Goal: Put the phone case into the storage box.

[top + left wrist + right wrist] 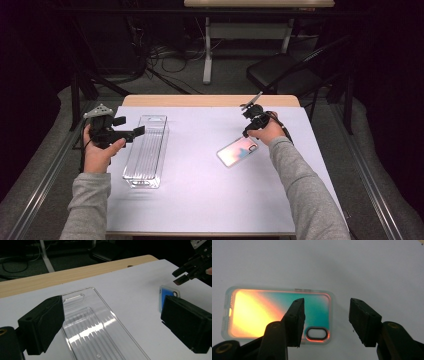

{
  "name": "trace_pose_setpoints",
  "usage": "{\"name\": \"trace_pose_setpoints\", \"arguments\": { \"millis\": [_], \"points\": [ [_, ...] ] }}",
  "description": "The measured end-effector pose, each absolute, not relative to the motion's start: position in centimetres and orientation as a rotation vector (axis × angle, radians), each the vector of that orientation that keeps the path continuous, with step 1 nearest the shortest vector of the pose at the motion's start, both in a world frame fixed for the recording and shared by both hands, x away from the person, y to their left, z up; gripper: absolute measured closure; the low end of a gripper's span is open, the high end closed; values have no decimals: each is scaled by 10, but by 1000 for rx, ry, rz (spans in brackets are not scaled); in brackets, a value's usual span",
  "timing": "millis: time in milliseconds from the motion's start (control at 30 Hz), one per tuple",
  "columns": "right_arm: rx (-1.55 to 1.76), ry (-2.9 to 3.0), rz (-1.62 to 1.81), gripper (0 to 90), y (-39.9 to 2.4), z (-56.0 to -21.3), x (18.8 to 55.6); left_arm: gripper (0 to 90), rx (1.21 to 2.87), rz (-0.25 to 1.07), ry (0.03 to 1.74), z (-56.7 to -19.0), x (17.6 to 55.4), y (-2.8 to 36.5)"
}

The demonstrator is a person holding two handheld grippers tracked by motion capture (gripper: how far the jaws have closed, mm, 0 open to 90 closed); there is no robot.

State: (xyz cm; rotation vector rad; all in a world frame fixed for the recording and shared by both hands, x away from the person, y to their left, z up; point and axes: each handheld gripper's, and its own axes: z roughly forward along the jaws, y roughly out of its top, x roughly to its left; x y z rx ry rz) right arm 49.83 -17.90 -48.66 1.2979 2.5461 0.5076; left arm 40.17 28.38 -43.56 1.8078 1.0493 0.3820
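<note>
White table (200, 200) in dark room, both grippers' jaws apart, empty, right gripper (325, 320) over phone case (257, 315)

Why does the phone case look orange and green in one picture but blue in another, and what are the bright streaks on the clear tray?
Right gripper view: the phone case has an iridescent sheen, orange to teal. Left gripper view: its edge reads plain blue. Left gripper view: room light glares off the ridged clear tray. High view: the surroundings are dark, the table evenly lit.

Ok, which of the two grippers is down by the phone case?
The right gripper: it hangs right over the iridescent phone case, jaws apart. The left gripper sits by the clear tray instead.
</note>
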Motion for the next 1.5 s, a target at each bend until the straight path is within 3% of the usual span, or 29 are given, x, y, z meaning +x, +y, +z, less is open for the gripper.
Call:
{"name": "trace_pose_setpoints", "arguments": {
  "millis": [233, 267, 467, 667, 1167, 1500],
  "points": [
    [1318, 2549, 468, 462, -179, -493, 500, 52, 1814, 382, 1048, -436, 402, 283],
    [1308, 2556, 472, 503, -179, -495, 501, 52, 1818, 381, 1048, -436, 402, 283],
    [1384, 2550, 430, 514, -176, -499, 501, 52, 1820, 379, 1051, -437, 402, 283],
    [1364, 2571, 427, 596, -176, -502, 503, 53, 1820, 376, 1054, -438, 402, 283],
    [1349, 2586, 380, 661, -174, -513, 506, 53, 1818, 376, 1055, -438, 401, 284],
    [1353, 2607, 352, 756, -176, -517, 509, 53, 1817, 376, 1060, -439, 401, 284]
  ]
}}
